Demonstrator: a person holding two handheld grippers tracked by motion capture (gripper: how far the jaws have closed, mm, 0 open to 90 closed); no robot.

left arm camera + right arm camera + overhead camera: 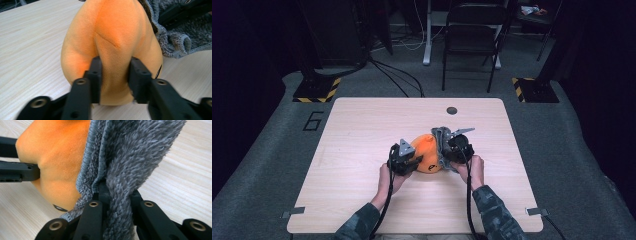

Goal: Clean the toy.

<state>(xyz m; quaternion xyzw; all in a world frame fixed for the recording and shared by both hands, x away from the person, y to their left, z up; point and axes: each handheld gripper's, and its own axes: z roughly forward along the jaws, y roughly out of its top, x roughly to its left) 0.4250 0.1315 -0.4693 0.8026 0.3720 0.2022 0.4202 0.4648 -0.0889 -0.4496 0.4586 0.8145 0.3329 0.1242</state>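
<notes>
- While the orange plush toy (428, 154) sits near the middle of the wooden table (362, 150), both grippers work on it from opposite sides.
- Left gripper (113, 80): jaws pinched on a raised fold of the orange plush, fabric bunched between the pads; it has a grip on the toy.
- Right gripper (117, 195): clamped tight on a thick fold of the grey fleece cloth (130, 155), which drapes against the toy's far side.
- In the high view the left gripper (404, 159) and the right gripper (459, 147) flank the toy, the grey cloth (442, 140) between the toy and the right gripper.
- Judged step: pulling the grey cover off, or onto, the toy; which one I cannot tell.
- Risk: left hold is on a soft fold alone. A hard pull from the right could slide the plush out of the pads.
- Risk: the toy could drag across the table if the left grip yields.
- Risk: the fleece may stretch or snag on the toy's shape instead of sliding.
</notes>
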